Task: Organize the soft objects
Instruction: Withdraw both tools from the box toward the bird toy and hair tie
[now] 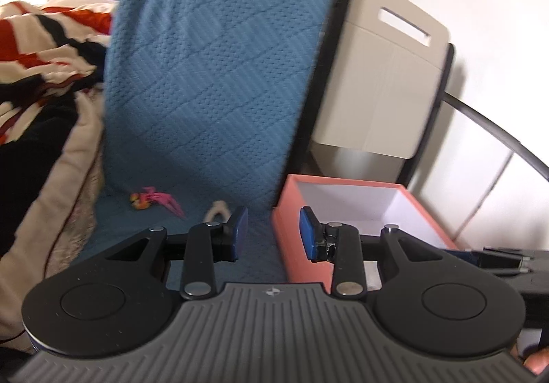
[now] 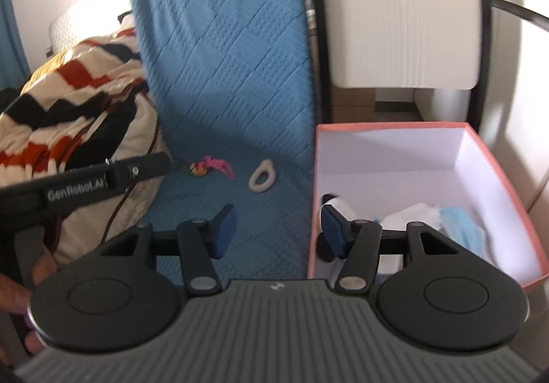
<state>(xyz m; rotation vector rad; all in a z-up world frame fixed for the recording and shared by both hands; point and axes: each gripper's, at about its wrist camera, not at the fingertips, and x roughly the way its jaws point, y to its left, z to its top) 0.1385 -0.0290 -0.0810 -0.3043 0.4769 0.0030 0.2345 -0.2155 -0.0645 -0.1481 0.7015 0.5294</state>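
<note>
A pink and orange soft toy [image 1: 151, 200] [image 2: 211, 167] and a cream hair ring [image 2: 261, 176] [image 1: 217, 208] lie on the blue quilted seat [image 2: 233, 211]. A pink box with a white inside [image 2: 425, 156] [image 1: 346, 191] stands to their right and holds a black-and-white soft thing [image 2: 338, 203], white cloth [image 2: 408, 213] and a blue face mask [image 2: 463, 225]. My left gripper [image 1: 273, 232] is open and empty, at the box's left wall. My right gripper [image 2: 278, 230] is open and empty, straddling the box's left edge.
A striped red, black and cream blanket [image 2: 68, 108] [image 1: 41, 50] is heaped on the left. The blue quilted backrest [image 1: 212, 57] rises behind the seat. A beige appliance [image 2: 405, 12] stands behind the box. The other gripper's black body [image 2: 85, 180] crosses the left side.
</note>
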